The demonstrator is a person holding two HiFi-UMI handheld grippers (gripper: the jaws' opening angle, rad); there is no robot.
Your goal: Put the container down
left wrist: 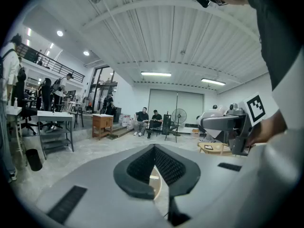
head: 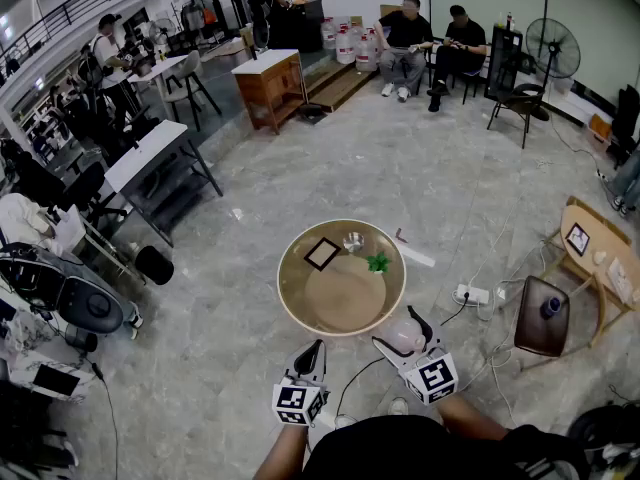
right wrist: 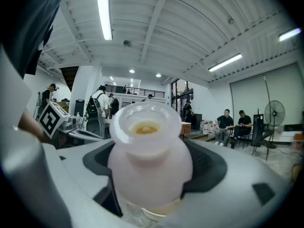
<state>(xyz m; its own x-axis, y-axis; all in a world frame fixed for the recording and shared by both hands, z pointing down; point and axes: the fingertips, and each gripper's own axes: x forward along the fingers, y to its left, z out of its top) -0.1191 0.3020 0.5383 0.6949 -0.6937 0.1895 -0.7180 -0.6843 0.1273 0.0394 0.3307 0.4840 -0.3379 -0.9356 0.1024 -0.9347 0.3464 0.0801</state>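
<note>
My right gripper (head: 398, 329) is shut on a translucent pinkish-white container (head: 404, 337), held just off the near right rim of the round brown table (head: 345, 298). In the right gripper view the container (right wrist: 149, 165) fills the space between the jaws of the right gripper (right wrist: 151, 151). Its open mouth points away from the camera and something yellowish shows inside. My left gripper (head: 313, 350) hovers at the table's near edge, left of the container. The left gripper (left wrist: 154, 148) has its jaws closed together with nothing between them.
On the table lie a black square frame (head: 322, 253), a small glass bowl (head: 353, 240) and a green item (head: 378, 262). A power strip (head: 470, 294) and cables lie on the floor at the right, next to a dark side table (head: 543, 315). Desks stand left; people sit far back.
</note>
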